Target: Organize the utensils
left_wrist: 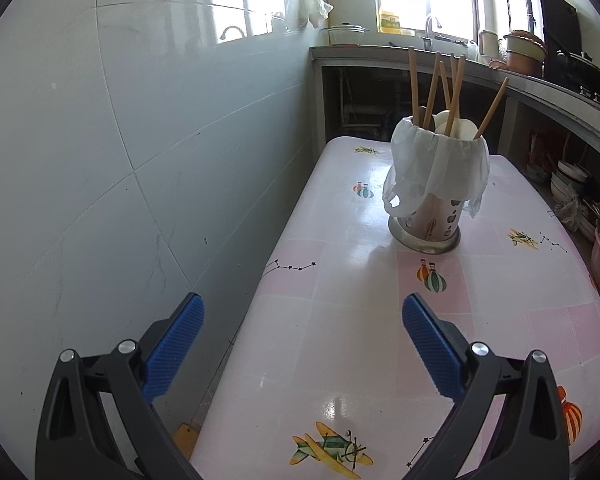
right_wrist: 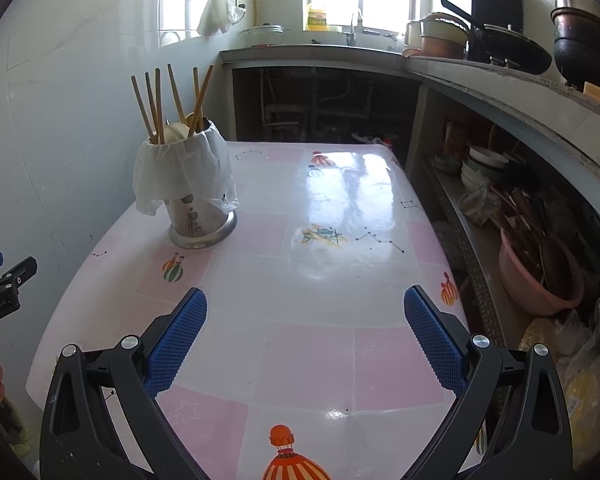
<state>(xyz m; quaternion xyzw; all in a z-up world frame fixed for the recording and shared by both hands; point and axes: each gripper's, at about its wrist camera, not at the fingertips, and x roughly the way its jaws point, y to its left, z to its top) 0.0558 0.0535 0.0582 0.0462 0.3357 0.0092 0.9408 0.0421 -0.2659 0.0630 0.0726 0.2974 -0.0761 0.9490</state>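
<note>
While nothing is held, left gripper (left_wrist: 303, 344) and right gripper (right_wrist: 305, 338): both spread wide, empty, above the near end of the pink patterned tablecloth (right_wrist: 312, 352). Farther: steel utensil holder (right_wrist: 201, 216), plastic-bag lined, upright near the wall, containing wooden chopsticks (right_wrist: 156, 100) and pale spoons. Advice: approach chopsticks from above; steady the holder against tipping.

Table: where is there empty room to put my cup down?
Nearly all the table is bare: everything between the open right gripper and the far edge. Only the far-left part, near the wall, is taken by the utensil holder with chopsticks.
</note>
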